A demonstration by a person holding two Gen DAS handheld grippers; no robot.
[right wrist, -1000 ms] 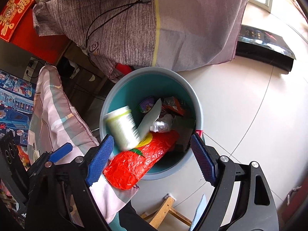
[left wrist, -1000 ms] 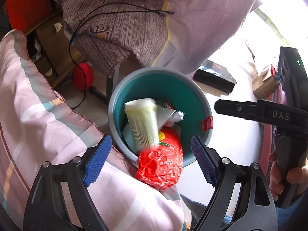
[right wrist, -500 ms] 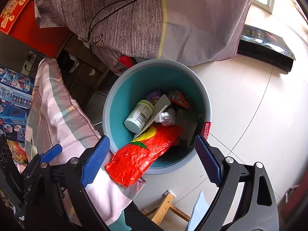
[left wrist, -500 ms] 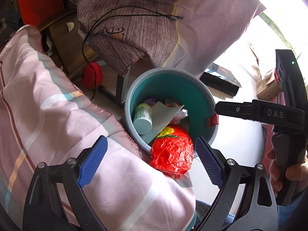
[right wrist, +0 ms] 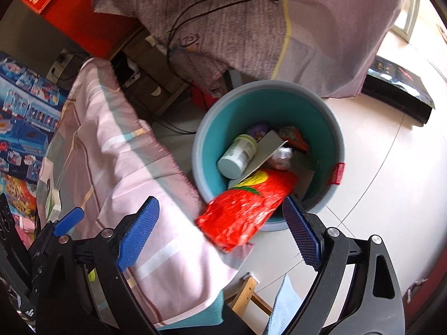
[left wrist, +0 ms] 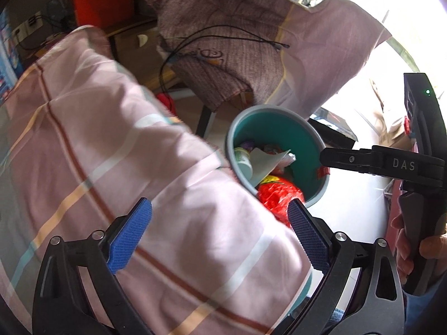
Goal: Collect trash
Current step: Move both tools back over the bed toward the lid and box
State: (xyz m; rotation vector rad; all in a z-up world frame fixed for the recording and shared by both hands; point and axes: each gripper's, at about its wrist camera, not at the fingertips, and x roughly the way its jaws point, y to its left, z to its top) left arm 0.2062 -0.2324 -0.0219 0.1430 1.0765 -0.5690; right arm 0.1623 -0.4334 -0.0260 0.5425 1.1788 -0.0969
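A soft pink striped quilt (right wrist: 134, 162) drapes beside the round teal plastic bin (right wrist: 268, 95) on the floor. In it lie a crinkly red wrapper (right wrist: 245, 209) overhanging the rim and a smooth white bottle (right wrist: 237, 156). Both claws, left (left wrist: 219, 231) and right (right wrist: 220, 230), have just been opening and gape wide, empty.

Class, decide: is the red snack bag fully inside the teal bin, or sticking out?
Sticking out. The red snack bag has one end inside the teal bin, while the other hangs over the rim.

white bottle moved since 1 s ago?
Yes. The white bottle dropped from beside the bin's near rim to its bottom, now lying against the cardboard.
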